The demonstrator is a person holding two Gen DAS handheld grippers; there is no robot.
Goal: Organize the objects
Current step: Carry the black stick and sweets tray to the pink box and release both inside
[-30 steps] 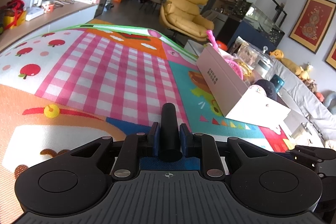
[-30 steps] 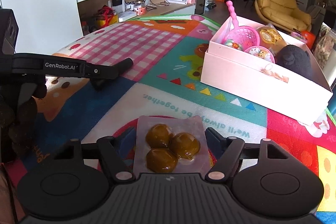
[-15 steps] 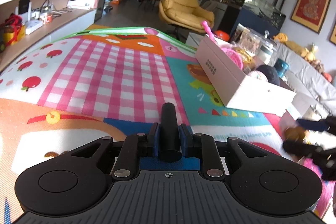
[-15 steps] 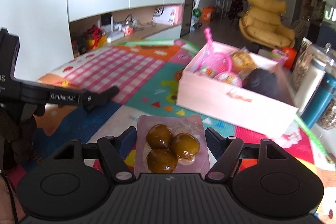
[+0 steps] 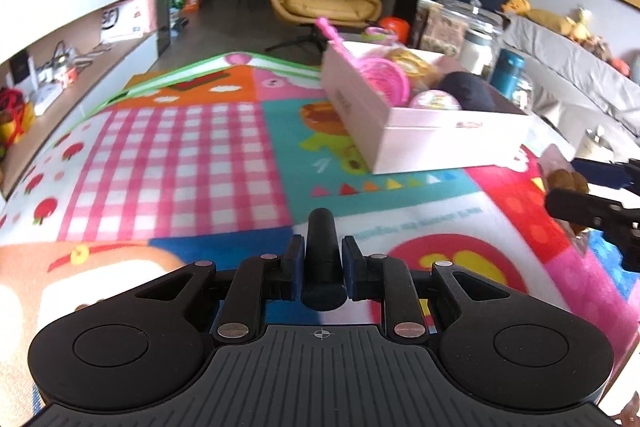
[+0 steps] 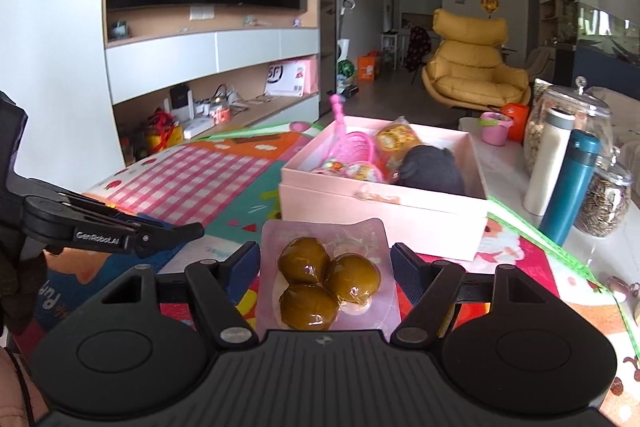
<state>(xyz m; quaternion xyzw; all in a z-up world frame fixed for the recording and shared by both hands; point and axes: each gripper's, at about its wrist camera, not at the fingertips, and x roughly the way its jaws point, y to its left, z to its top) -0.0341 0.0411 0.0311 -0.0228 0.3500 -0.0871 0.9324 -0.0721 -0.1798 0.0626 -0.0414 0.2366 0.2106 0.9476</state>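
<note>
Holding a clear pouch of three glossy brown-green balls, right tool; left tool clamps a black cylinder.

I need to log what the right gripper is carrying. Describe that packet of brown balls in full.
The snack packet is a flat, pale pink, glossy plastic pouch, vacuum-sealed around three round olive-brown pieces clustered in a triangle. It lies roughly level, lengthwise between the fingers of the right gripper, whose blue pads press its long edges. It is held in the air above the play mat, short of the pink box. Any label is unreadable.
</note>
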